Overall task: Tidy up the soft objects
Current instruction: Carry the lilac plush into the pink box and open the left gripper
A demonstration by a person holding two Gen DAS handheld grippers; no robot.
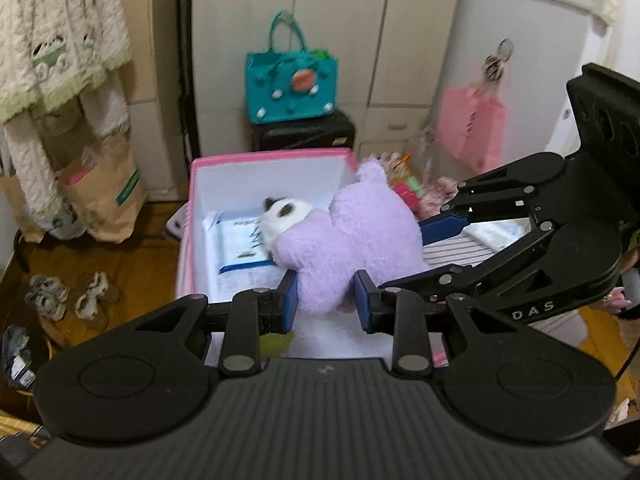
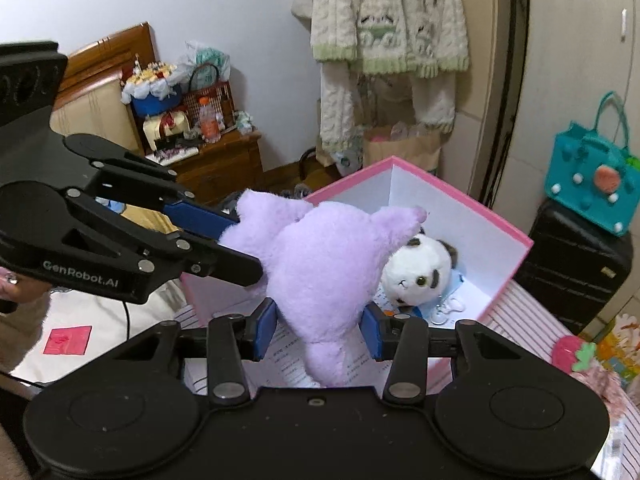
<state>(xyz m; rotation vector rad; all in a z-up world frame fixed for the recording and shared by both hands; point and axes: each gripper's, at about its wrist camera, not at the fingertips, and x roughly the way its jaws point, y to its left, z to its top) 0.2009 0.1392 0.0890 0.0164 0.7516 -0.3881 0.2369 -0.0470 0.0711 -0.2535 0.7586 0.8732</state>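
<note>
A purple plush toy (image 1: 348, 236) hangs over the open pink box (image 1: 264, 157); it also shows in the right wrist view (image 2: 320, 264). My left gripper (image 1: 326, 300) is shut on one end of it. My right gripper (image 2: 318, 330) is shut on its other end, and it shows from the side in the left wrist view (image 1: 436, 236). A white panda plush (image 2: 416, 276) lies inside the box (image 2: 460, 200) on papers, partly under the purple toy; it also shows in the left wrist view (image 1: 282, 220).
A teal bag (image 1: 290, 84) sits on a black suitcase (image 1: 304, 132) behind the box. A pink strawberry toy (image 2: 572, 354) lies on the striped bed cover (image 2: 532, 320). Cream knitwear (image 2: 384, 20) hangs on the wall. A wooden nightstand (image 2: 224, 160) stands to the left.
</note>
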